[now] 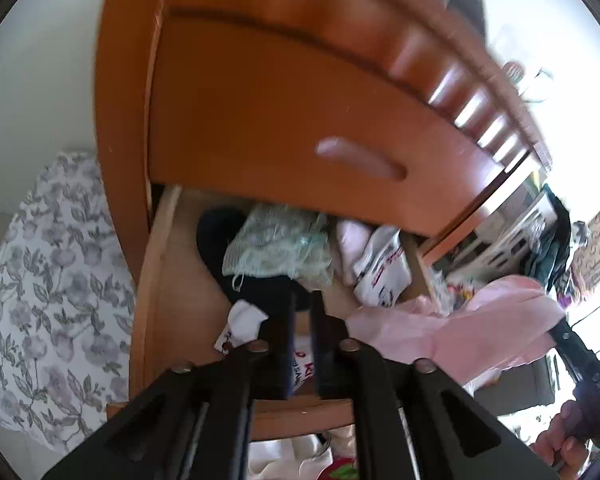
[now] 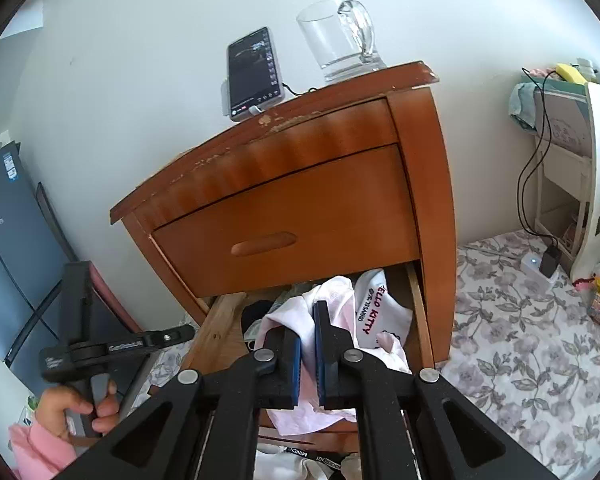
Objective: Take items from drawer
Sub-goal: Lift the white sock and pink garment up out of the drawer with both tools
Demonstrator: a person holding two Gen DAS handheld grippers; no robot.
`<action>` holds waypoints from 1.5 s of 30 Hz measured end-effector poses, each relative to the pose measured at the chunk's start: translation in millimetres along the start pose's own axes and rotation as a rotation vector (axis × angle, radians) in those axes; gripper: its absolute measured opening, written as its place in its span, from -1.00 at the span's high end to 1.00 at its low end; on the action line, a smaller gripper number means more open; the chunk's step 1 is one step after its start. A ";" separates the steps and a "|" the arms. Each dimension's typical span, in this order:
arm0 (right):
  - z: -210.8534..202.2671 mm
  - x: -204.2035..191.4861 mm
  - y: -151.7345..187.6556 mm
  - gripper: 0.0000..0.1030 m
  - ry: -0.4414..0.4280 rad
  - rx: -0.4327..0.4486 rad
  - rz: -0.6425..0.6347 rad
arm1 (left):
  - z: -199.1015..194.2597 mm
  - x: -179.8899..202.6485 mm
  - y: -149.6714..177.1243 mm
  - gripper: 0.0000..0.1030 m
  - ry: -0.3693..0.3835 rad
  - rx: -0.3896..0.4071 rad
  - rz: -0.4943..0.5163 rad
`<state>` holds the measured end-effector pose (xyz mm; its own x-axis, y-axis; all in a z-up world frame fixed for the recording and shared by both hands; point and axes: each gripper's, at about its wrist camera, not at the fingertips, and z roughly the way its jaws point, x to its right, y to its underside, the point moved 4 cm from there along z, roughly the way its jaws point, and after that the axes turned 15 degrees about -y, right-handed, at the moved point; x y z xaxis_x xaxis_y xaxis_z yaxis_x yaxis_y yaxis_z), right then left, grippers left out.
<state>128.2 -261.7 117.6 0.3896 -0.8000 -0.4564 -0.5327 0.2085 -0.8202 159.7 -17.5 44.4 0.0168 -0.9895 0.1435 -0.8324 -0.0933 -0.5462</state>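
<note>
The nightstand's lower drawer (image 1: 156, 280) stands pulled out, full of clothes: a mint mesh piece (image 1: 276, 240), a dark garment (image 1: 220, 232) and a white Hello Kitty cloth (image 2: 376, 308). My right gripper (image 2: 308, 344) hangs over the drawer's (image 2: 216, 332) front, shut on a pale pink garment (image 2: 324, 296) that drapes from its blue pads. The same pink garment (image 1: 460, 320) shows at the right of the left wrist view. My left gripper (image 1: 305, 316) points down into the drawer with a narrow gap between its jaws. Nothing is pinched there; a white cloth with red print (image 1: 244, 320) lies beneath.
A closed upper drawer (image 2: 284, 224) overhangs the open one. On the nightstand top stand a phone (image 2: 254, 72) and a glass mug (image 2: 340, 40). Floral bedding (image 2: 520, 340) spreads to the right, a white shelf (image 2: 596, 184) with a cable beyond it. More clothes (image 2: 300, 460) lie below the drawer front.
</note>
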 end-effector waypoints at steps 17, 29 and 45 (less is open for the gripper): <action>-1.1 18.5 5.7 0.89 0.007 -0.003 0.044 | 99.6 15.5 33.8 -0.07 0.023 -0.511 0.078; 4.3 18.2 13.2 0.89 -0.007 -0.026 0.057 | 103.6 23.4 36.6 0.87 0.172 -0.440 0.005; -26.6 -20.8 -29.6 0.89 -0.077 0.095 -0.009 | -49.7 15.5 -15.0 0.89 0.339 0.087 -0.025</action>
<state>115.9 -266.2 160.6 0.4529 -0.7570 -0.4711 -0.4570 0.2566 -0.8517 144.9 -26.0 95.9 -0.1608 -0.8951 0.4159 -0.7834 -0.1406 -0.6054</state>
